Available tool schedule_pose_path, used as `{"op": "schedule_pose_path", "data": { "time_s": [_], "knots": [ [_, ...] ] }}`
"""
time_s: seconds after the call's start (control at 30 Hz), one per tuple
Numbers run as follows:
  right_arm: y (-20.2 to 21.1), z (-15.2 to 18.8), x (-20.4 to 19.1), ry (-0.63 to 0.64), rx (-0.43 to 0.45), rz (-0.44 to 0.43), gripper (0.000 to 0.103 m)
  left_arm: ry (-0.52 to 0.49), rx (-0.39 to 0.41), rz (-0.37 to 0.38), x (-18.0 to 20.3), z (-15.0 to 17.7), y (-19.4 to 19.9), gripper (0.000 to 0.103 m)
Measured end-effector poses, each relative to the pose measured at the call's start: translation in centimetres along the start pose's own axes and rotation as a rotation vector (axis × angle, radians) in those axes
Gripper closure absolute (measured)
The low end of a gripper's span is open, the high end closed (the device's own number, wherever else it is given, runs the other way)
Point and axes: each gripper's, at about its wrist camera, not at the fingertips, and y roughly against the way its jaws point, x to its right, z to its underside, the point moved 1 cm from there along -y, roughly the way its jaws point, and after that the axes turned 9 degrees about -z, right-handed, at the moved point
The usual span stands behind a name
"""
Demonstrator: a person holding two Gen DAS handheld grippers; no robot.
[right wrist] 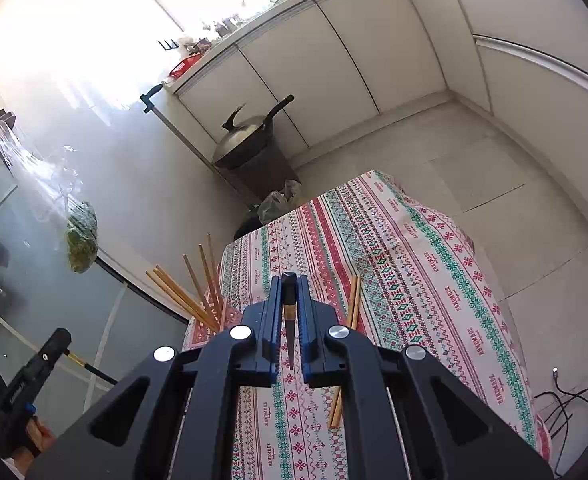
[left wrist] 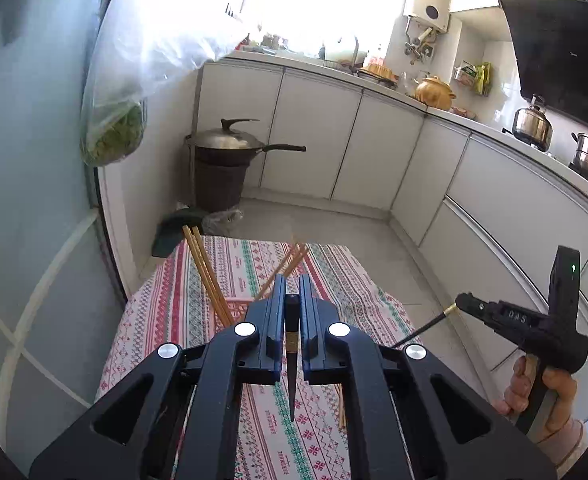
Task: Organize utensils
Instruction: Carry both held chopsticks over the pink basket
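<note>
Left wrist view, item one: my left gripper [left wrist: 292, 292] is clamped on a dark chopstick [left wrist: 292, 360], point hanging down over the patterned tablecloth [left wrist: 166, 320]; the right gripper [right wrist: 290, 292] likewise pinches a second dark chopstick [right wrist: 289, 320], both held clear of the cloth. Item two: bamboo chopsticks [left wrist: 208, 276] stand fanned in a pink holder [left wrist: 238, 302] at the table's far-left corner, and a loose bamboo pair [right wrist: 343, 356] lies flat on the cloth. Step in hand, as I judge it, is carrying the dark pair; next I must steer each tip to the holder's mouth before letting go.
</note>
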Motion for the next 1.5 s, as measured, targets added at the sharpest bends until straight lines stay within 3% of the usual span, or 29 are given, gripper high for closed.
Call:
{"op": "schedule_pose_path", "data": {
  "time_s": [0.27,0.53,0.73,0.9,1.27,1.5],
  "knots": [
    [-0.3,0.2,0.1,-0.006,-0.023,-0.025,0.096,0.054,0.047,-0.113,-1.3,-5.1,-0.9,0.097],
    [-1.0,0.4,0.7,-0.018,-0.053,-0.019,0.096,0.081,0.023,-0.211,-1.9,-6.1,-5.6,0.097],
    [-1.2,0.4,1.1,-0.017,-0.062,-0.011,0.095,0.102,-0.002,-0.258,-2.7,-5.2,-9.0,0.097],
    [-1.5,0.4,1.4,-0.025,-0.069,-0.007,0.095,0.147,-0.041,-0.248,-4.0,-4.5,-11.1,0.096],
    [-1.7,0.7,0.6,-0.023,-0.080,-0.028,0.095,0.192,-0.039,-0.237,-5.8,-3.0,-9.1,0.078],
    [-1.8,0.3,-2.3,0.015,-0.056,-0.064,0.095,0.174,-0.134,-0.256,-6.6,1.9,-8.8,0.075]
  ]
}}
